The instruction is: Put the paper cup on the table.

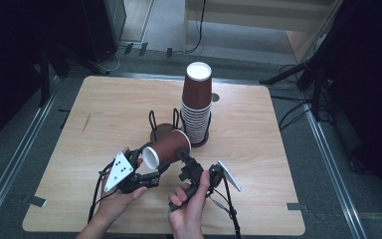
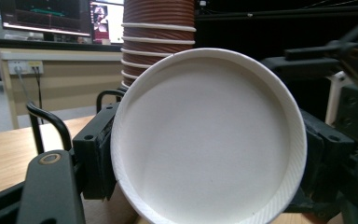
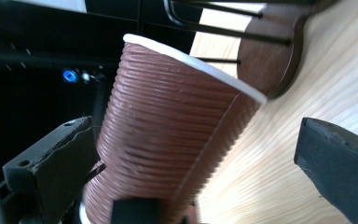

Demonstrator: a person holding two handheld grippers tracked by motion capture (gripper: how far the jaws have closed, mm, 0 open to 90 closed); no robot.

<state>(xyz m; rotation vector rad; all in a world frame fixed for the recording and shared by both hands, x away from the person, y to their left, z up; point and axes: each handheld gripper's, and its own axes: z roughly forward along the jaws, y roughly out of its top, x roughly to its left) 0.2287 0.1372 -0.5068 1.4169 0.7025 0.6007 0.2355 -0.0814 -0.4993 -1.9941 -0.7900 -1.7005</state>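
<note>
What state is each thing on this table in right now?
Loose cup: on its side, held off the table.
Left gripper: shut on the loose cup's base.
Right gripper: open, jaws either side of the cup.
Cup stack: upside down, upright in its rack.

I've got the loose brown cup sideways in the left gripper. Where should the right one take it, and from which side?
Grip the brown cup across its ribbed side wall, mid-body, coming from the person's side. It lies tilted, the left gripper clamping its white base end, so the middle is free. The right gripper already has open jaws either side of that wall; avoid the thin rim, which would likely crush.
</note>
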